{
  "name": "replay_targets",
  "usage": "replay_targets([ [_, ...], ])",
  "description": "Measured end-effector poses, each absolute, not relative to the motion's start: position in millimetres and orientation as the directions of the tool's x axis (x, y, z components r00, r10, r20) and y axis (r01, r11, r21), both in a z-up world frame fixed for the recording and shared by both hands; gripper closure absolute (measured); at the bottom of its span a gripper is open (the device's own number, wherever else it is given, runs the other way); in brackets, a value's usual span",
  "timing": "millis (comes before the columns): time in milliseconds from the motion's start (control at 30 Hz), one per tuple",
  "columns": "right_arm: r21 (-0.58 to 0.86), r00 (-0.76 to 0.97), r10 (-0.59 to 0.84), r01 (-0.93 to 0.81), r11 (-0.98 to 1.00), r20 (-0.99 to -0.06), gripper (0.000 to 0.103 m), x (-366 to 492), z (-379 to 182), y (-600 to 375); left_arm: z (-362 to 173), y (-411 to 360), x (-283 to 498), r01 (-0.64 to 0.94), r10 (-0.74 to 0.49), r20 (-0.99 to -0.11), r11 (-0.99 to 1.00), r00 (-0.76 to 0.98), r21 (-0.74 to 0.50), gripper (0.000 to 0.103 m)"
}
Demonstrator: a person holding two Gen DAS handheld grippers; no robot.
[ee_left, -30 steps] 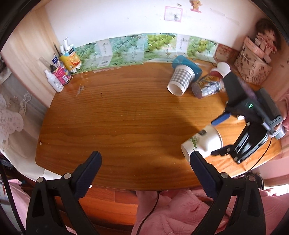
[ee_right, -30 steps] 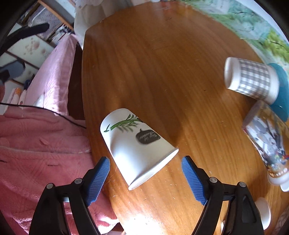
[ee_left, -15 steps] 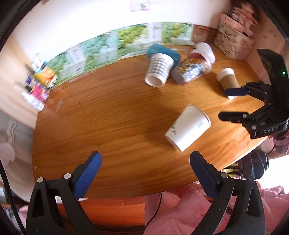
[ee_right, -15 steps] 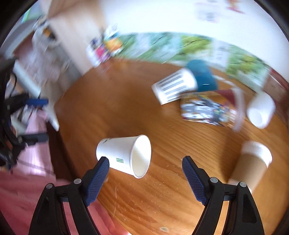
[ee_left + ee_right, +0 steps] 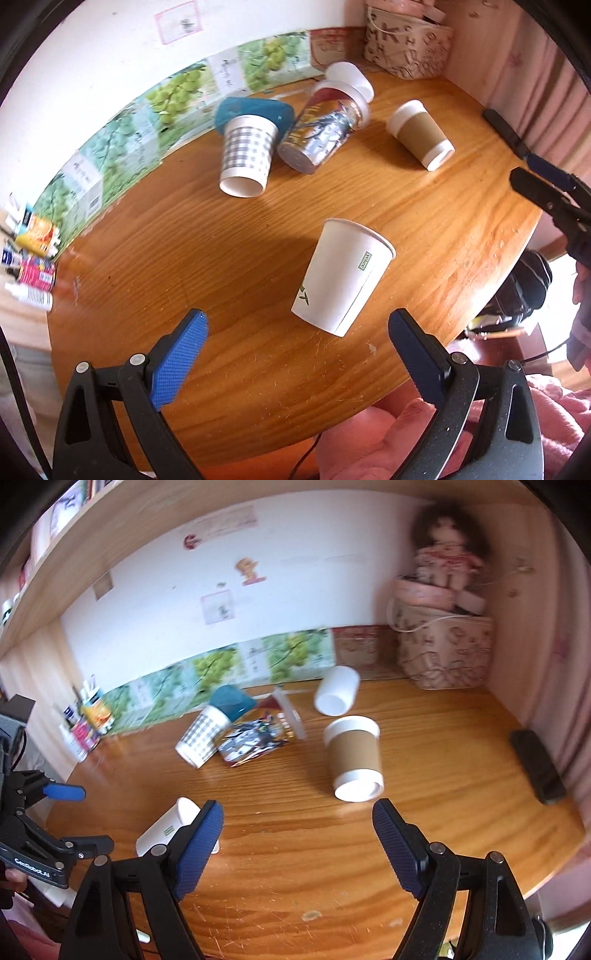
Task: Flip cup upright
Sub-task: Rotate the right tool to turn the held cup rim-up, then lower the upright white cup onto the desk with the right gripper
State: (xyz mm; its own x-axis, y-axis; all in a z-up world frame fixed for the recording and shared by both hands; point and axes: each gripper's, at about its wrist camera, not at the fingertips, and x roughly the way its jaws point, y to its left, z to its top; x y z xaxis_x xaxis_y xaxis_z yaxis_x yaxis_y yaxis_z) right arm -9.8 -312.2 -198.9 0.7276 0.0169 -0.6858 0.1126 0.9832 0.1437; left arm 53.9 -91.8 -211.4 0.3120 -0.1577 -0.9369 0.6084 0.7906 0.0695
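Note:
A white paper cup with a green leaf print (image 5: 343, 277) lies on its side on the wooden table (image 5: 184, 258), just ahead of my open, empty left gripper (image 5: 295, 350). In the right wrist view the same cup (image 5: 166, 827) lies at the lower left, partly behind my left fingertip. My right gripper (image 5: 297, 834) is open and empty, facing a brown-sleeved cup (image 5: 354, 757) lying on its side. My right gripper also shows at the right edge of the left wrist view (image 5: 546, 184).
A checked cup (image 5: 245, 158), a printed cup with lid (image 5: 321, 129), a white cup (image 5: 336, 694) and a teal object (image 5: 255, 110) lie at the back. Bottles (image 5: 33, 254) stand at the left. A basket (image 5: 443, 650) and a black bar (image 5: 535, 768) are at the right.
The right gripper has left the leaf-print cup and swung away to the right, now facing the back wall. The cup has rolled and lies with its mouth away from me. The left gripper moved closer.

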Motion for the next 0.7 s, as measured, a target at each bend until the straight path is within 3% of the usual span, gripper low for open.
replay_targets([
  [700, 0.073, 0.609, -0.340, 0.551, 0.831, -0.716, 0.020, -112, -196, -291, -258, -151, 61, 0.847, -0.132, -0.981, 0.529, 0.145, 0.054, 0.004],
])
